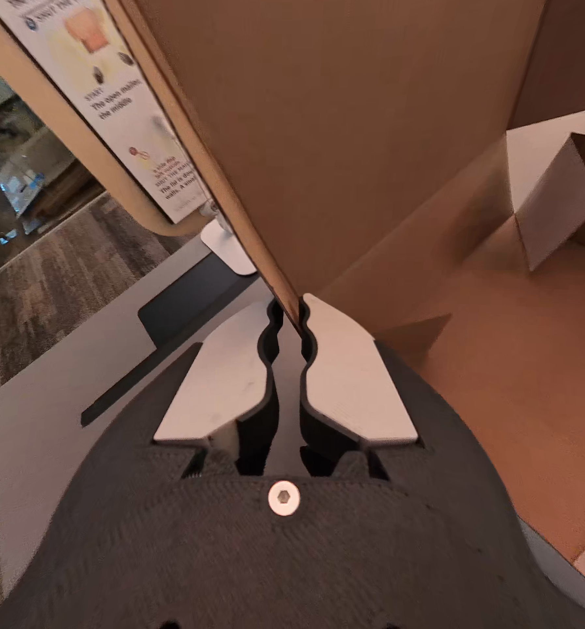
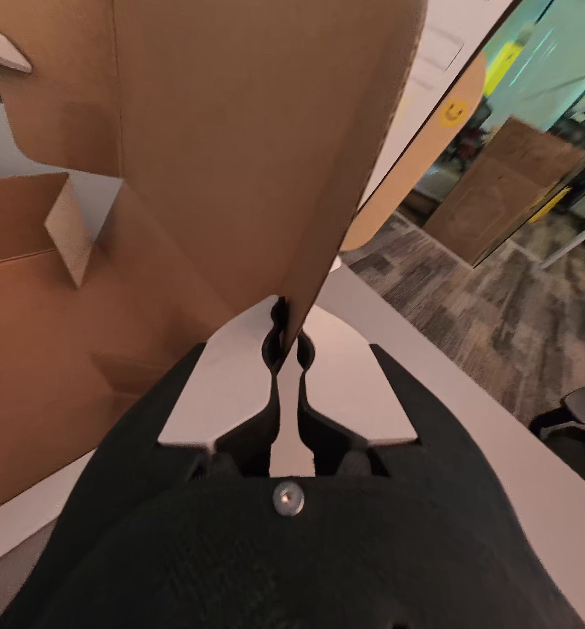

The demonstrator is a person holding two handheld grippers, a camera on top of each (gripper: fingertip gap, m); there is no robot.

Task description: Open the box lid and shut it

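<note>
Grey patterned carpet point(image 1: 46, 282) lies beyond a white table point(image 1: 39, 425), and on this table stands the cardboard box point(image 1: 505, 374), brown inside and open at the top. Its lid point(image 1: 318, 136) is raised, a broad brown panel that stands almost on edge and fills the upper part of both wrist views. In the left wrist view the outer face of the lid shows along its left side, with a white printed sheet point(image 1: 121, 112) on it. A short side flap point(image 2: 59, 102) hangs from the lid in the right wrist view.

The left gripper point(image 1: 291, 316) has its white fingers point(image 1: 345, 367) pressed close together on the front edge of the lid, with the thin cardboard between the dark wavy pads at the tips. The right gripper point(image 2: 289, 323) pinches the same edge farther along in the same way; its fingers point(image 2: 236, 374) are nearly together and the cardboard sits between the tips.

Inside the box a folded corner flap point(image 1: 556, 204), white on one face, stands against the far wall. Beside the box on the table lies a dark flat object point(image 1: 195, 306), and just behind it a white flat base point(image 1: 229, 248). Farther off in the right wrist view a large brown carton point(image 2: 498, 194) stands on the carpet, and a dark chair point(image 2: 576, 418) shows at the table edge.
</note>
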